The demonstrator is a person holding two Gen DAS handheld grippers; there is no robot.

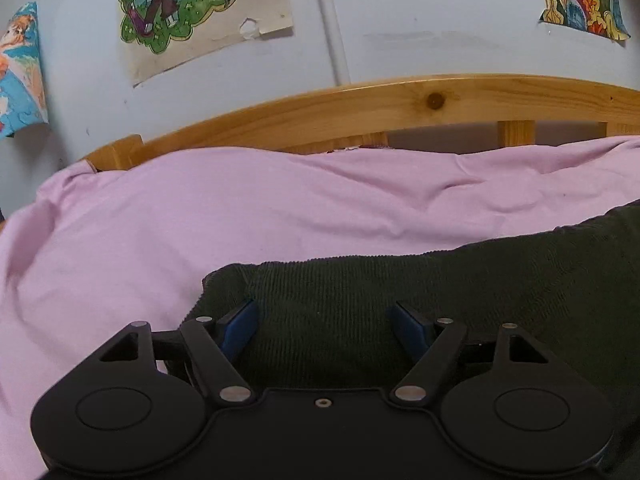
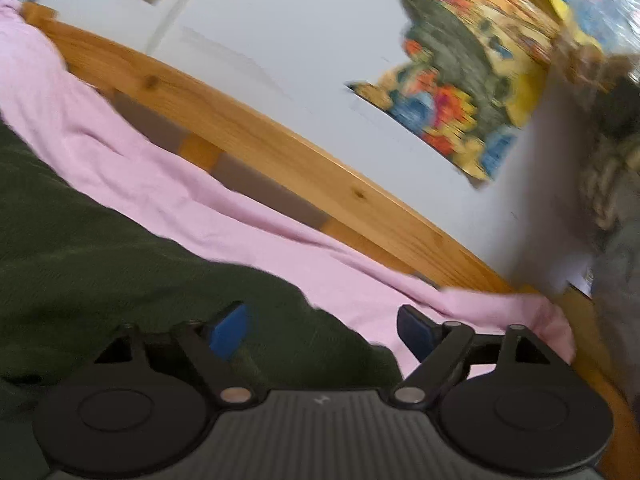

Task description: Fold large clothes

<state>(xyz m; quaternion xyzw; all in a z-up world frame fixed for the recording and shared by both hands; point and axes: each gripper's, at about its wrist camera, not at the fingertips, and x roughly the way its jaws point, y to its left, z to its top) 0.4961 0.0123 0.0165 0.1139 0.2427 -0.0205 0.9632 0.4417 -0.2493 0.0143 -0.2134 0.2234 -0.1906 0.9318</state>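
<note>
In the left wrist view, the left gripper has its two blue fingers spread wide, pinching nothing. It sits low over a dark green garment with a ribbed feel, which lies on a pink sheet. Behind the sheet is a wooden bed rail and a pale wall with a cartoon poster. In the right wrist view, which is blurry, the right gripper is spread wide too, holding nothing. The dark green garment fills the left side, and its edge lies between the fingers. The pink sheet runs up to the wooden bed rail.
</note>
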